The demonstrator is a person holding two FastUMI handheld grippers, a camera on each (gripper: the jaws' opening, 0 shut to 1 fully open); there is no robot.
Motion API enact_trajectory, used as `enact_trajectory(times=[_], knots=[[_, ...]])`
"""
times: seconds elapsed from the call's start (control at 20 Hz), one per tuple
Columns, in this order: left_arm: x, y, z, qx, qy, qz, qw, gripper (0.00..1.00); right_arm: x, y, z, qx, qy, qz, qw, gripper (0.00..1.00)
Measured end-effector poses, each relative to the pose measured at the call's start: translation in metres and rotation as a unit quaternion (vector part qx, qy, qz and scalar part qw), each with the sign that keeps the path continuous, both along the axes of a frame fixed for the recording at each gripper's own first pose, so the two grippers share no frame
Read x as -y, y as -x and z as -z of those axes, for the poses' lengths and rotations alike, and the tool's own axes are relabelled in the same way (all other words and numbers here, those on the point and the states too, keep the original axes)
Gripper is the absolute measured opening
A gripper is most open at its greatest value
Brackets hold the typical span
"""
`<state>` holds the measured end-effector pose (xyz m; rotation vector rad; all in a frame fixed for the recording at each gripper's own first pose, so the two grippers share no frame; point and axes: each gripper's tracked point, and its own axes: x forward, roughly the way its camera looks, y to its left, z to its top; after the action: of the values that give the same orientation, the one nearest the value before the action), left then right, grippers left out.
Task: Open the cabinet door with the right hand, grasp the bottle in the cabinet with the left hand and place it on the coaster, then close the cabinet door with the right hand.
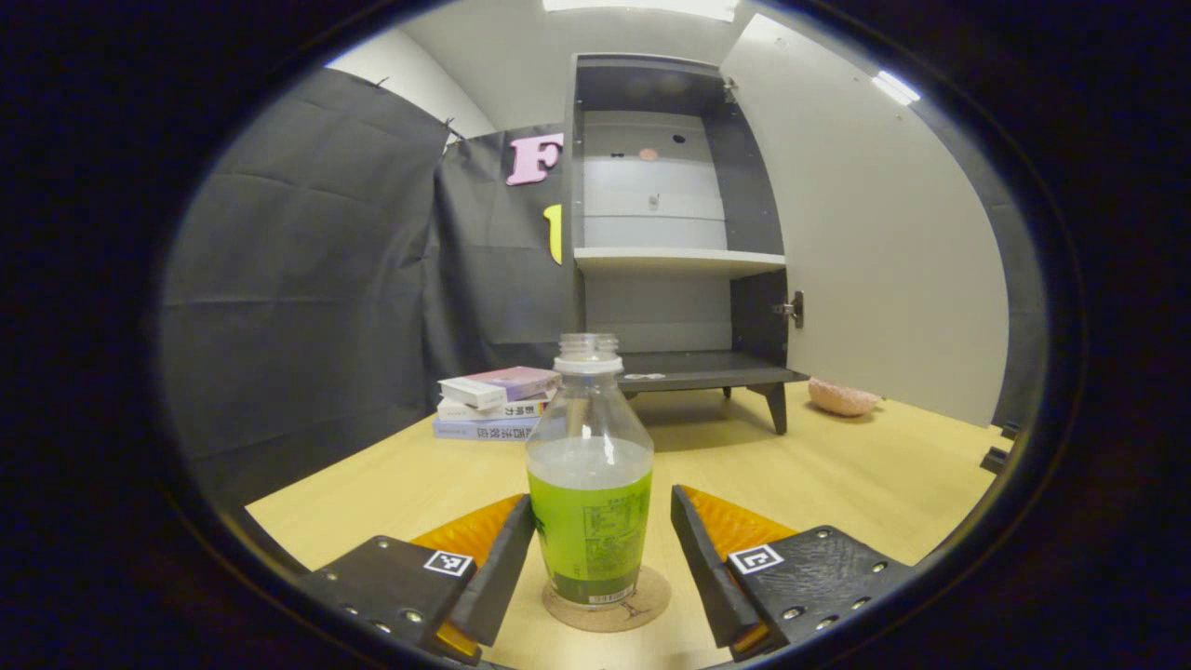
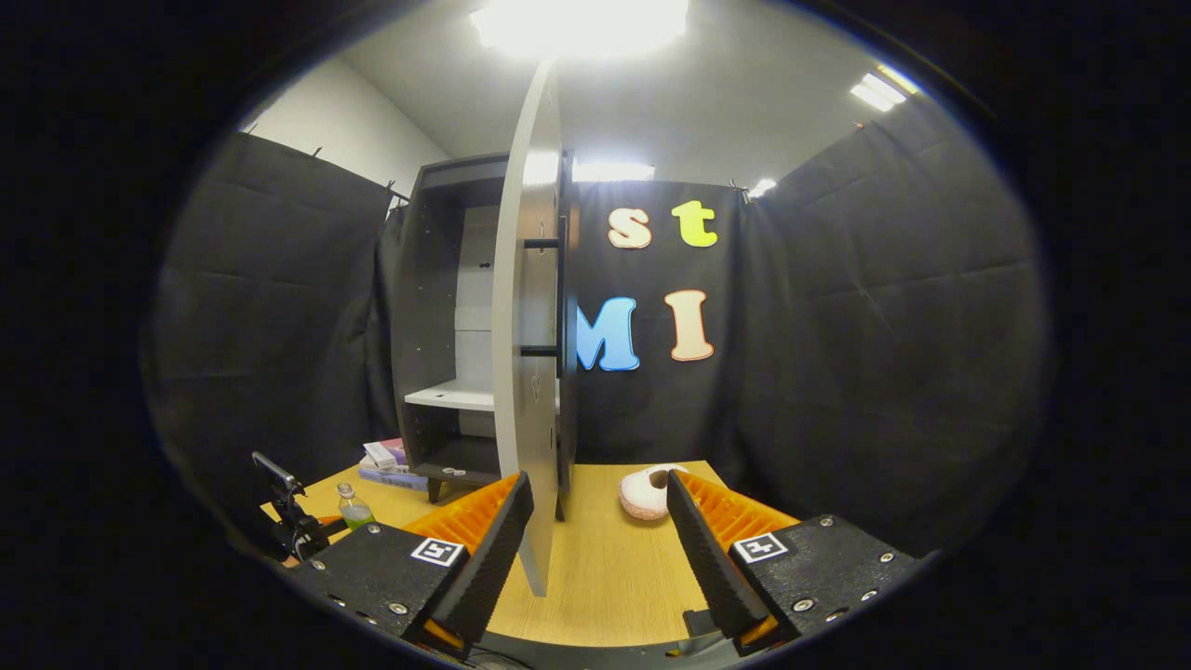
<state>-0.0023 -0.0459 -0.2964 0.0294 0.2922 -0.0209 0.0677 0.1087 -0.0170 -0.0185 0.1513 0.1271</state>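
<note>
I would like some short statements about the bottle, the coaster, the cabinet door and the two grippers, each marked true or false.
1. The clear plastic bottle of green drink stands upright on the round cork coaster. True.
2. The left gripper is shut on the bottle. False: its fingers stand apart on either side of it, with a gap on the right.
3. The pale grey cabinet door is closed. False: it stands wide open.
4. The bottle has no cap. True.
5. The right gripper is open, the door's edge ahead of it. True.
6. The bottle is on the white cabinet shelf. False: it is on the coaster.
</note>
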Motion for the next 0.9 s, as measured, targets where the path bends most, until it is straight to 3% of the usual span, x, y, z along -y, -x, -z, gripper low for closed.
enact_trajectory(times=[0.15, 0.2, 0.25, 0.4, 0.5, 0.9], knots=[[0.002, -0.004, -0.025, 0.011, -0.009, -0.001, 1.000, 0.88, 0.006, -0.004, -0.010, 0.011, -0.009, 0.002, 1.000, 0.90], [0.002, -0.004, -0.034, 0.014, -0.009, -0.001, 1.000, 0.80, 0.009, -0.006, -0.013, 0.014, -0.012, 0.004, 1.000, 0.90], [0.001, -0.006, -0.044, 0.018, -0.010, -0.005, 1.000, 0.84, 0.012, -0.008, -0.015, 0.016, -0.015, 0.004, 1.000, 0.90], [-0.007, -0.003, -0.078, 0.029, -0.011, -0.022, 0.999, 0.80, 0.022, -0.016, -0.023, 0.019, -0.033, 0.008, 0.999, 0.90], [-0.010, -0.001, -0.104, 0.042, -0.011, -0.029, 0.999, 0.84, 0.028, -0.023, -0.029, 0.023, -0.045, 0.009, 0.999, 0.90], [-0.020, 0.029, -0.208, 0.074, -0.011, -0.067, 0.995, 0.84, 0.043, -0.065, -0.068, 0.057, -0.082, 0.004, 0.995, 0.90]])
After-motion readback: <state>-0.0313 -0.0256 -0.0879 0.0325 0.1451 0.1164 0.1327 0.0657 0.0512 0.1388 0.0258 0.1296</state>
